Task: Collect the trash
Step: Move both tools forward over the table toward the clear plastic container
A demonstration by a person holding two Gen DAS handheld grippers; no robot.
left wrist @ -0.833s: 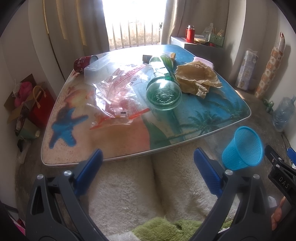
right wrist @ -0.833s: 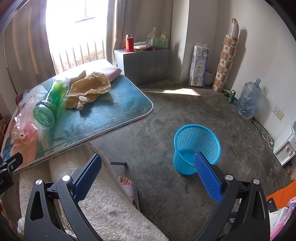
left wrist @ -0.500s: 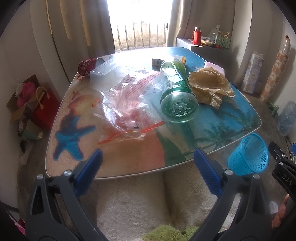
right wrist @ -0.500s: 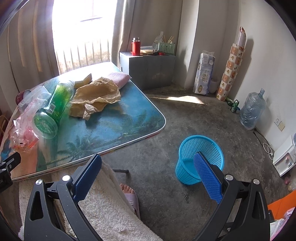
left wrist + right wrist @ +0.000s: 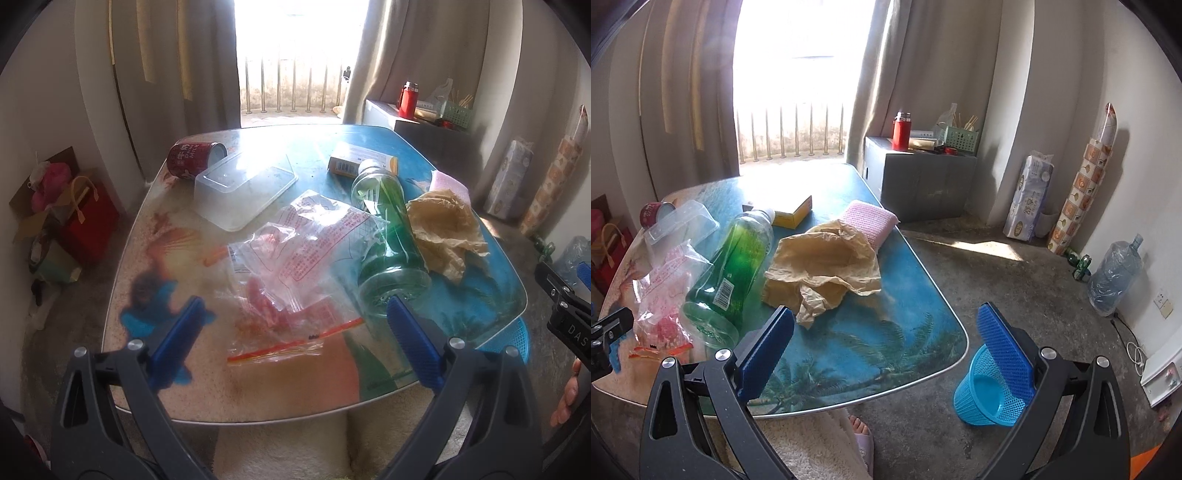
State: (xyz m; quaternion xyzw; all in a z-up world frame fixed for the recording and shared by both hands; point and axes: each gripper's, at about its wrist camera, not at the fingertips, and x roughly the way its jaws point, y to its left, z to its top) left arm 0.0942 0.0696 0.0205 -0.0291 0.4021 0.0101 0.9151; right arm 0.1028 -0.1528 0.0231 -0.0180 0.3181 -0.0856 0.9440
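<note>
**Both grippers lining up over a cluttered table, nothing picked yet**

The left gripper (image 5: 291, 332) is hovering over the near edge of the table (image 5: 369, 402), fingers spread wide and empty, and the clear zip bag (image 5: 295, 266) with its red strip is lying flat right between them. The right gripper (image 5: 886, 339) is likewise gaping and holding nothing, pointing past the table corner toward the blue basket (image 5: 986, 398) standing on the floor just beside the table.

The trash is all on the tabletop: the green bottle (image 5: 735, 266) lying on its side and touching the bag, crumpled brown paper (image 5: 823, 266) against the bottle, a clear plastic tub (image 5: 243, 188), a red can (image 5: 192, 155) tipped over at the far corner, a small yellow box (image 5: 354, 158).

For a clean pick, the bag looks like the natural first target. It is thin and slippery, so pinching a bunched fold rather than the flat film should hold better. Lifting straight up matters too, since a dragged bag could set the round bottle rolling toward the table edge.
</note>
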